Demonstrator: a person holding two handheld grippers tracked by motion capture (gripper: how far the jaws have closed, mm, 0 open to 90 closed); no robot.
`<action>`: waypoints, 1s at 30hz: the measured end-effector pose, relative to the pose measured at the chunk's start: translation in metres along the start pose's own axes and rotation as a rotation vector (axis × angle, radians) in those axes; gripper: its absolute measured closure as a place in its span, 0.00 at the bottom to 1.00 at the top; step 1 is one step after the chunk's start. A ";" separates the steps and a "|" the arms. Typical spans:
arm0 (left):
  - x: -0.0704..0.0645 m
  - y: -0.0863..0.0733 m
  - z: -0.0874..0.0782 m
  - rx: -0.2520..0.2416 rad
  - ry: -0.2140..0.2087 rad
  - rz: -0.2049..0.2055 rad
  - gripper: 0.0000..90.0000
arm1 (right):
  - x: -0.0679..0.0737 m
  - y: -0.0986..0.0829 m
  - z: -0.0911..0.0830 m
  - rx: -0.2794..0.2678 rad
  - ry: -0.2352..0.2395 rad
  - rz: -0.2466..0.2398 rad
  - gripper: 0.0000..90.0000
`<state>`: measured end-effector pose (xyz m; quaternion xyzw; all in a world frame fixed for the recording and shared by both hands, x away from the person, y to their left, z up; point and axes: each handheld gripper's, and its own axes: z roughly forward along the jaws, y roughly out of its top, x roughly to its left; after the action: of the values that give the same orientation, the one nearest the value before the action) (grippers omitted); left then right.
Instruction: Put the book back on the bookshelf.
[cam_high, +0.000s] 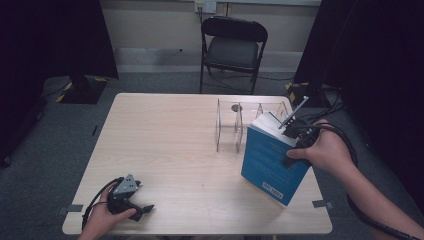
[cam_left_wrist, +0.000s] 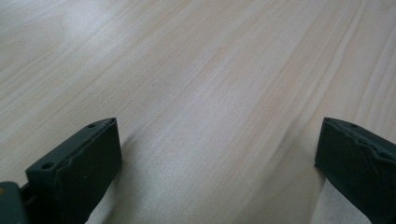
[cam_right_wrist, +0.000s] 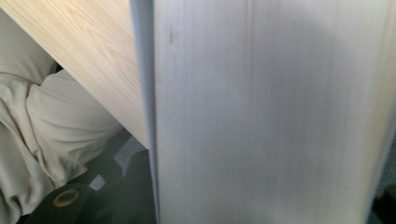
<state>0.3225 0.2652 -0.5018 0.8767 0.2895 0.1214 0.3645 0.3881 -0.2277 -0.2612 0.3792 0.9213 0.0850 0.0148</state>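
Left gripper (cam_high: 145, 209) parked on the table (cam_high: 170, 140) near the front-left corner, jaws spread with nothing between, likely idle. Rack (cam_high: 235, 125) waits upright mid-right. Book (cam_high: 270, 157) stands tilted just right of the rack, probably headed into a slot. Right gripper (cam_high: 295, 131) pinches its top edge, wrist bent inward.

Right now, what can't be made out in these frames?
- Right gripper jaws: high view, hidden behind the blue book's top edge; grip unconfirmed.
- Book title: high view, spine print too small.
- Book's page edges: right gripper view, too close, blurred.
- Clear acrylic rack: high view, right end hidden by the book.
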 end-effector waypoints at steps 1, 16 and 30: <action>0.000 0.000 0.000 0.000 -0.001 0.000 0.00 | -0.002 -0.001 0.000 -0.002 -0.005 0.005 0.68; 0.000 0.000 0.000 0.001 -0.001 0.000 0.00 | -0.021 -0.017 -0.006 0.006 -0.009 0.107 0.68; 0.000 0.000 0.000 0.000 -0.001 0.000 0.00 | -0.039 -0.027 -0.011 0.001 -0.033 0.176 0.68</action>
<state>0.3225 0.2652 -0.5018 0.8767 0.2894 0.1209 0.3646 0.3956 -0.2753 -0.2568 0.4599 0.8841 0.0794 0.0225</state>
